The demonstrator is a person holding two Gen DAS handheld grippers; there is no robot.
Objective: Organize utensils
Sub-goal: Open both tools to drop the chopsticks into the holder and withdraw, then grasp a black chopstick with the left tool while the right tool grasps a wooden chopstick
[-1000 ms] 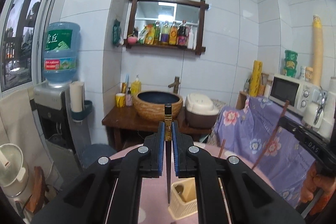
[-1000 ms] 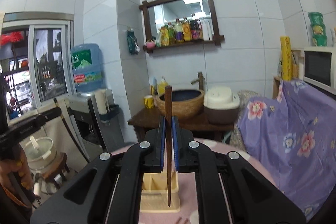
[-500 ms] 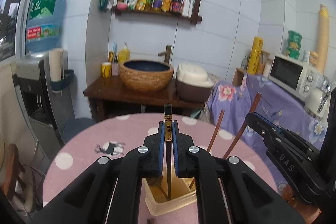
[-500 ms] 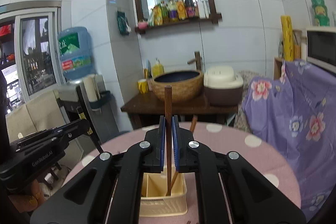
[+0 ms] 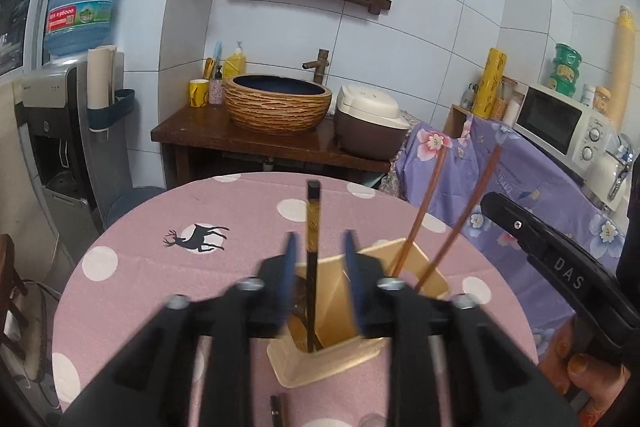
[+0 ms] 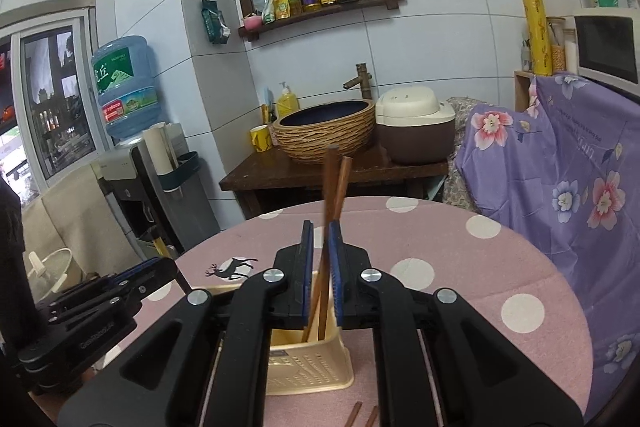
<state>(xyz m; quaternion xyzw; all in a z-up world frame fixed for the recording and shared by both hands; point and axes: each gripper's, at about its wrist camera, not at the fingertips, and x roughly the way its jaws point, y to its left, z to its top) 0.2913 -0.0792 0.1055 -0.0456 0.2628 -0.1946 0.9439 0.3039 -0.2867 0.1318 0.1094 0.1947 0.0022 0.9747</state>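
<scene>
Black with a gold band, the chopstick [image 5: 313,239] stands upright between the spread jaws of the left gripper [image 5: 318,275], touching neither pad, its lower end down inside the cream plastic utensil holder [image 5: 394,347] on the pink dotted tablecloth [image 5: 132,267]. To the right, two brown wooden chopsticks [image 6: 334,223] lean in the same holder, passing between the pads of the right gripper [image 6: 321,279], whose jaws stand slightly parted and no longer clamp them. If either gripper pulls away sideways rather than straight back, a pad could catch a leaning stick and tip the light holder or flick it out.
</scene>
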